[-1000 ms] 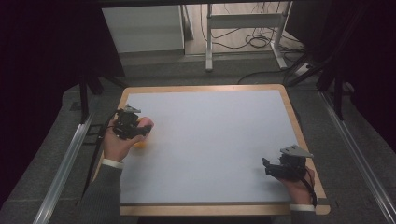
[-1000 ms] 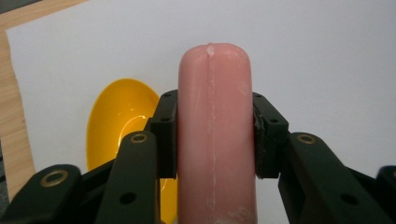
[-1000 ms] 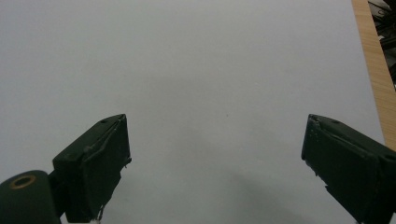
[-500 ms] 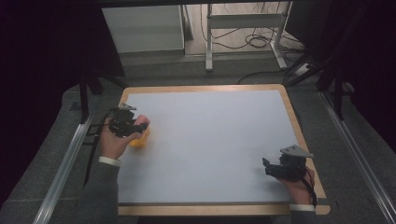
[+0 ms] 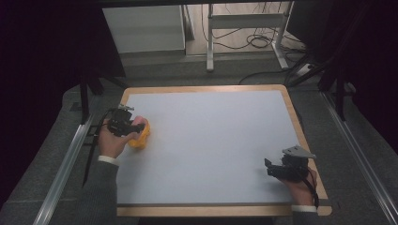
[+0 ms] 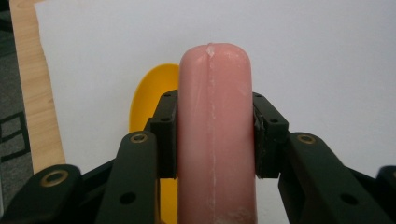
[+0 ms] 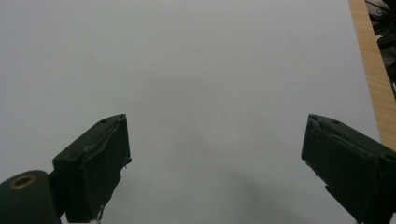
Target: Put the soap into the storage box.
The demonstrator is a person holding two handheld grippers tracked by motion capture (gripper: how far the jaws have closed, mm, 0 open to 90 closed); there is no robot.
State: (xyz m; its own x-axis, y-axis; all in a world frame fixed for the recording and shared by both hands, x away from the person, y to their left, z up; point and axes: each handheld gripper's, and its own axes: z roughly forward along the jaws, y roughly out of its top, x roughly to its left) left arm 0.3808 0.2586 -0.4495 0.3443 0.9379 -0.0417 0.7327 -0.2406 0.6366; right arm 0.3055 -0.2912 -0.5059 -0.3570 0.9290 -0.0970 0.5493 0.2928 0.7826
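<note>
Left gripper clamps a pink sausage at the table's left edge; right gripper rests spread.

High view: left gripper (image 5: 123,123) over a yellow plastic dish (image 5: 140,138) on the white wood-rimmed table (image 5: 211,140); right gripper (image 5: 281,168) near right. Left gripper view: jaws pinch the smooth pink rounded sausage-shaped cylinder (image 6: 215,135), yellow dish beneath it at left. Right gripper view: jaws wide apart, nothing between them, above bare white surface.
</note>
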